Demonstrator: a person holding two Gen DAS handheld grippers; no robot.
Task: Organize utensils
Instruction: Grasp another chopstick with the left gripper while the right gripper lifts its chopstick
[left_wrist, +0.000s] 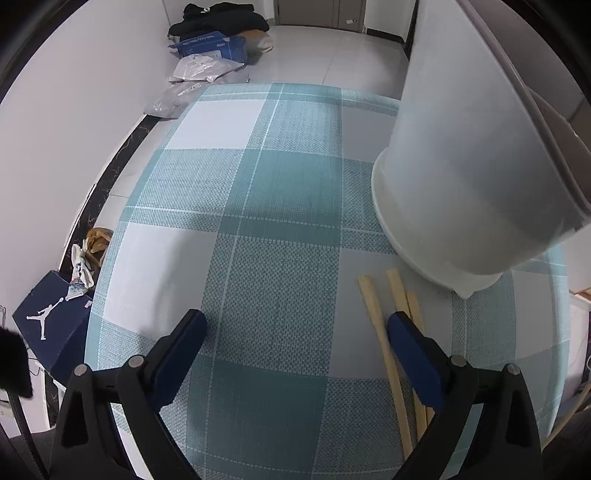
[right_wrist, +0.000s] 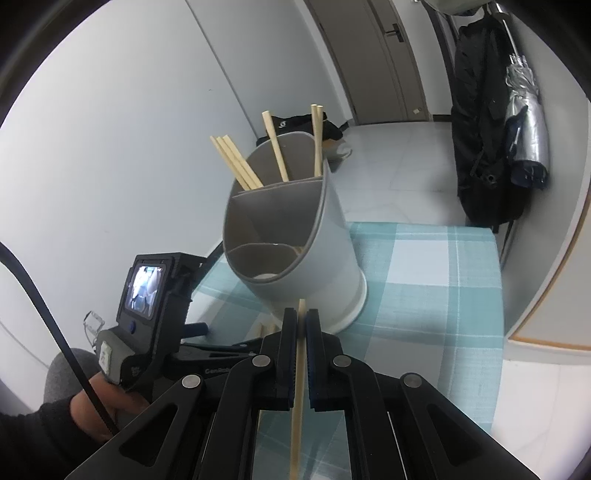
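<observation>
- A small table under a teal, grey and white checked tablecloth (left_wrist: 280, 206) stands in a pale room with a tiled floor; a shoe box (left_wrist: 51, 328) sits on the floor to one side and a dark coat (right_wrist: 484, 122) hangs by the door
- A white utensil holder (right_wrist: 314, 240) with a grey divided insert stands on the cloth, and several wooden chopsticks (right_wrist: 240, 162) are already upright in its rear compartment; the two nearer compartments look empty
- The right gripper (right_wrist: 302, 325) has its jaws closed tight on a single chopstick (right_wrist: 298, 387), which runs lengthwise between the pads, its tip just proud of them and pointing toward the holder's base
- The left gripper (left_wrist: 295, 332) hovers low over the cloth with jaws wide apart and nothing between them
- Three loose chopsticks (left_wrist: 384, 332) lie on the cloth beside the holder's foot, partly under the left gripper's right-hand finger (left_wrist: 413, 354)
- Judging from this, the held stick sits below the rim, so it must rise and tip before it can drop in; pushed forward as it is, it would strike the wall and could shove or topple the light holder
- The thin stick could also swivel or slip in the pads, since it is gripped along its length
- The left gripper's finger, so close to the loose sticks, might scatter them off the table edge
</observation>
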